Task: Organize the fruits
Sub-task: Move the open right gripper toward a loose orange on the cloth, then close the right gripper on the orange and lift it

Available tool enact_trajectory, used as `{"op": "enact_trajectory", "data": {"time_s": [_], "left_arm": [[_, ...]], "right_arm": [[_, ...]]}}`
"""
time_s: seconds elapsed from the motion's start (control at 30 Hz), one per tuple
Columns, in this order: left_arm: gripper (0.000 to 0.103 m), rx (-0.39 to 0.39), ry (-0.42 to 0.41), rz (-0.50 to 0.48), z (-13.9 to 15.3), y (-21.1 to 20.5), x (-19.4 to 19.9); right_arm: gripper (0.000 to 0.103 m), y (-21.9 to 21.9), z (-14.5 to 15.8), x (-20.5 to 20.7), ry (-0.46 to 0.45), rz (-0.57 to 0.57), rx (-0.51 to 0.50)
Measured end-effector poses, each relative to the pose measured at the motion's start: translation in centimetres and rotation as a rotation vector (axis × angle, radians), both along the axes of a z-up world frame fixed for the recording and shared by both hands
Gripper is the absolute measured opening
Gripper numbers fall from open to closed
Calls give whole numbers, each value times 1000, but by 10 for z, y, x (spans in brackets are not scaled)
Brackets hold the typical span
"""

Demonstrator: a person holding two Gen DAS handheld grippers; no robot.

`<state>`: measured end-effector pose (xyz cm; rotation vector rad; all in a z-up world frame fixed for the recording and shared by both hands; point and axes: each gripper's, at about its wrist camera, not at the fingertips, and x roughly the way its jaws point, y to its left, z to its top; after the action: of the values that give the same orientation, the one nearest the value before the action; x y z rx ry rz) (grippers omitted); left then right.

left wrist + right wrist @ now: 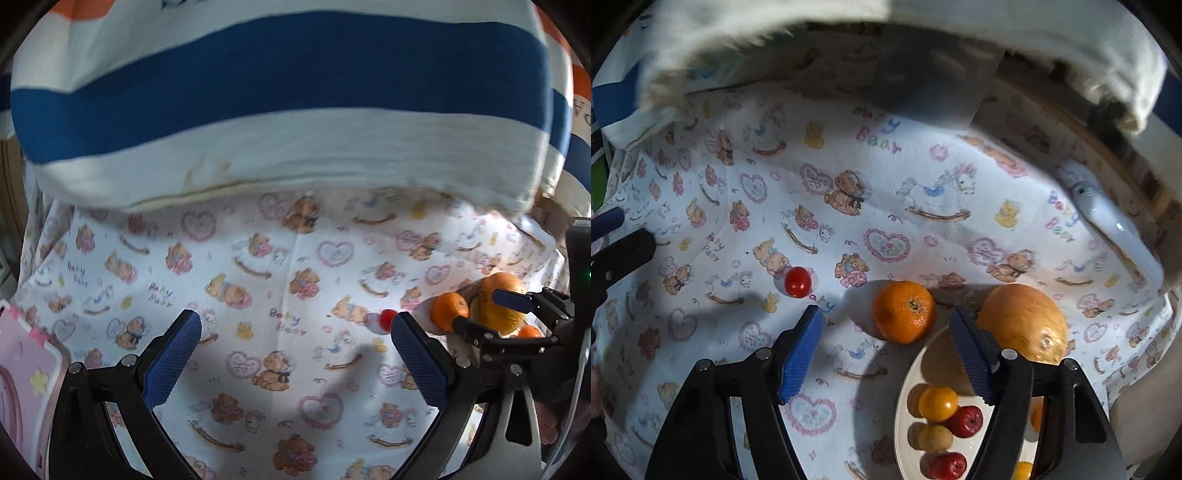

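An orange (905, 310) rests on the bear-print cloth (849, 166) beside a white plate (905, 391). My right gripper (886, 317) is open, and the orange lies just ahead between its blue fingertips, untouched. A large yellow-orange fruit (1023, 321) sits at the plate's far rim, and several small red and yellow fruits (938, 402) lie on the plate. A red cherry tomato (798, 282) lies alone on the cloth to the left. My left gripper (295, 328) hovers open and empty over the cloth, with the tomato (388, 319), the orange (448, 310) and the right gripper (480, 310) to its right.
A blue-and-white striped cushion (277, 92) overhangs the far side of the cloth. A pink foam mat (22, 376) lies at the left edge. A white elongated device (1108, 218) rests at the far right by a wooden edge.
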<state>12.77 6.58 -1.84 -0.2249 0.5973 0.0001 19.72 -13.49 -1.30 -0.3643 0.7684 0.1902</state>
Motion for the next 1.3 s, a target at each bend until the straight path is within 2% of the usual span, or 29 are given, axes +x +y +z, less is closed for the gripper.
{"op": "enact_trajectory", "data": {"time_s": [0.17, 0.3, 0.47, 0.7, 0.77, 0.9, 0.97, 1.0, 1.1, 1.2, 1.27, 1.3], "left_arm": [[102, -4, 9, 6, -4, 1, 2], [102, 13, 8, 0, -5, -3, 3], [102, 17, 8, -4, -6, -5, 4], [102, -4, 11, 0, -6, -1, 4], [102, -2, 9, 4, -6, -1, 4], [102, 7, 4, 7, -5, -2, 2], [102, 12, -2, 7, -4, -3, 2], [102, 13, -5, 7, -3, -3, 1], [102, 17, -12, 5, -2, -5, 0], [102, 18, -13, 5, -2, -6, -1], [102, 13, -14, 3, -2, -6, -1], [102, 13, -16, 3, -1, -6, -2]], "right_arm": [[70, 3, -10, 21, 48, -29, -49], [69, 8, -17, 29, 52, -27, -109], [68, 10, -24, 40, 64, -43, -137], [55, 9, -35, 49, 61, -63, -141], [48, 10, -34, 47, 60, -54, -133], [44, 11, -30, 42, 44, -71, -98], [33, 8, -24, 32, 14, -70, -65], [32, 6, -21, 29, 9, -68, -52], [14, 2, -6, 14, 2, -24, 21], [14, -1, 4, 5, -26, -28, 11], [26, -1, 7, 7, 19, -30, 23], [44, 1, 7, 11, 57, -28, 27]]}}
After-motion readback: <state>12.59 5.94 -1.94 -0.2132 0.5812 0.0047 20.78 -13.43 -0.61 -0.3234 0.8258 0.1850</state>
